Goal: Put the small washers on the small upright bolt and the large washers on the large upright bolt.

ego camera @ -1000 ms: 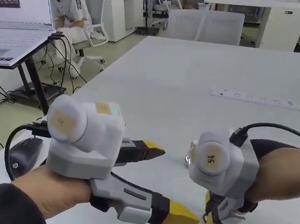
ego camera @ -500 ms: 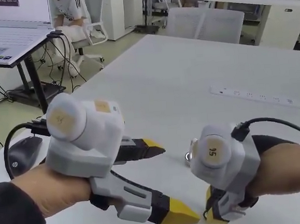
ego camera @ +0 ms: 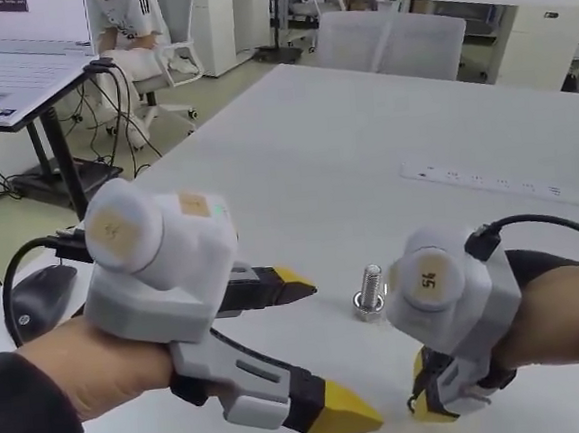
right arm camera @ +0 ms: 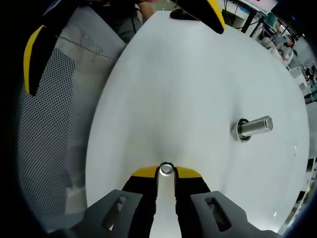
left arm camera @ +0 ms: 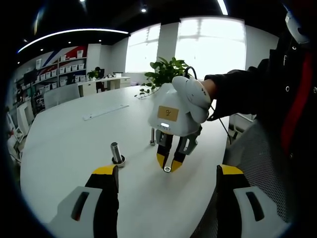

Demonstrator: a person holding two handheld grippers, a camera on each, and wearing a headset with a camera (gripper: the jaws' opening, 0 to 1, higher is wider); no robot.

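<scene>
Right gripper view: right gripper (right arm camera: 166, 172) jaws pinch a small washer (right arm camera: 166, 169), not yet on the small bolt (left arm camera: 152, 136). Left gripper (ego camera: 328, 352) jaws wide, empty. Large bolt (right arm camera: 252, 127) sits on the desk (right arm camera: 163, 89). Plenty left, I'd guess.

Head view above, facing down, gripper views low, close — all share the large bolt (ego camera: 371, 288)

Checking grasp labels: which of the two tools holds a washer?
The right tool, shut on a washer at its yellow tips; the left tool stands wide open with nothing between its jaws.
</scene>
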